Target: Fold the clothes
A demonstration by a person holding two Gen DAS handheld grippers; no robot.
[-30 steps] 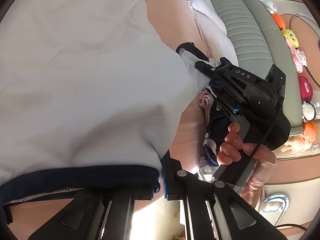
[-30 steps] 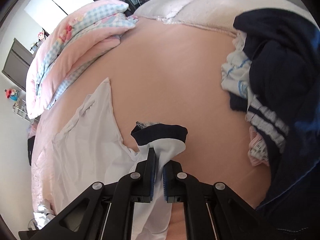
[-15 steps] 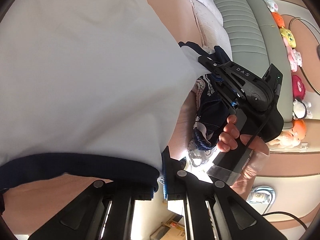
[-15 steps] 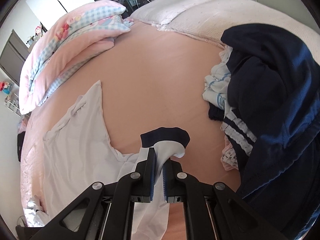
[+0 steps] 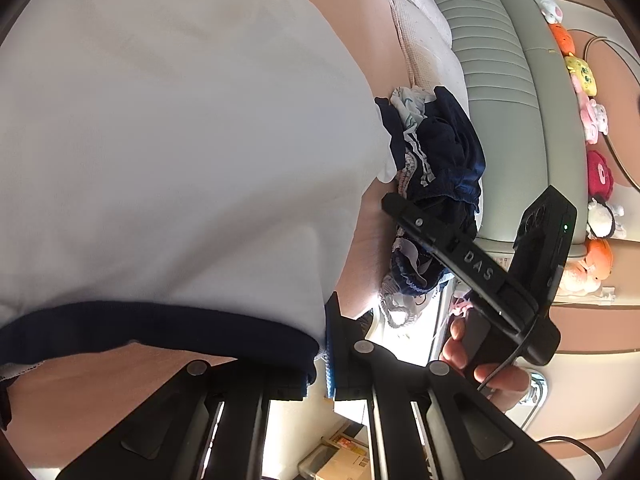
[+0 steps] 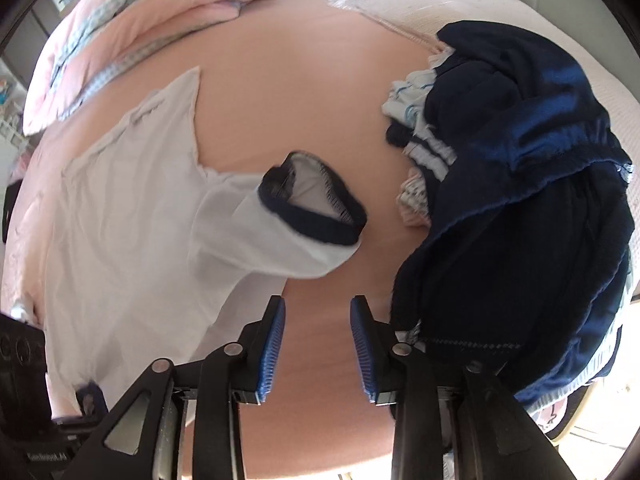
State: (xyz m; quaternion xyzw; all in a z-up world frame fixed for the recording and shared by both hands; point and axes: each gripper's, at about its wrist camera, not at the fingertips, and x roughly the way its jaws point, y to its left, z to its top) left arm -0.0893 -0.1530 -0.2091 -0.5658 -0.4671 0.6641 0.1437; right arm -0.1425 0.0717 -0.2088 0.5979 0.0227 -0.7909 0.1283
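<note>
White shirt [image 6: 132,240]: spread on the bed [image 6: 288,92], navy-cuffed sleeve [image 6: 312,216] lying just ahead of the right gripper [image 6: 317,344] and pointing toward the dark clothes pile [image 6: 520,200]. Right gripper: jaws opening, nothing between them. Left gripper [image 5: 325,364]: clamped on the shirt's other navy-trimmed edge, so the free sleeve falls to the right hand.

A home bedroom: a bed [image 6: 304,92] with a pink sheet lies under the right hand-held gripper [image 6: 317,344], a pink checked quilt [image 6: 132,12] beyond it, a padded grey headboard [image 5: 500,80] and a row of plush toys [image 5: 584,80] past the heap of clothes [image 6: 520,184].
</note>
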